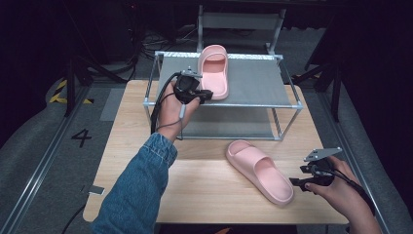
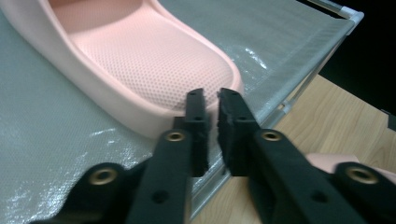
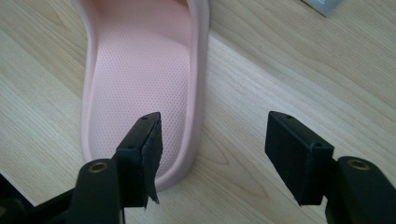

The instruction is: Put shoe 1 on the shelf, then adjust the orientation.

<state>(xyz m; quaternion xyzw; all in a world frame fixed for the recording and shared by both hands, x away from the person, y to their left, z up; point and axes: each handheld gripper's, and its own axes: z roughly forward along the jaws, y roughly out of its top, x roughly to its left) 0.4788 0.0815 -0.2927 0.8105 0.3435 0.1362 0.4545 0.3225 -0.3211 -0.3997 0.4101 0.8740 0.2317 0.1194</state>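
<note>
A pink slipper [image 1: 214,68] lies toe-away on the top shelf of a metal shoe rack [image 1: 253,83]. My left gripper [image 1: 207,94] is at its heel; in the left gripper view the jaws [image 2: 212,100] stand a narrow gap apart, with nothing pinched and the slipper's heel rim [image 2: 149,60] just beyond the tips. A second pink slipper [image 1: 260,170] lies slantwise on the wooden table [image 1: 204,195]. My right gripper [image 1: 295,183] is at its heel, open wide [image 3: 212,135]. One jaw hangs over the insole [image 3: 140,70], the other over bare wood, and the side rim runs between them untouched.
The rack's lower grey shelf [image 1: 229,127] has nothing on it. A grey metal frame [image 1: 238,22] stands behind the rack. A small dark tag [image 1: 96,190] lies at the table's front left corner. Dark floor and rails border the table.
</note>
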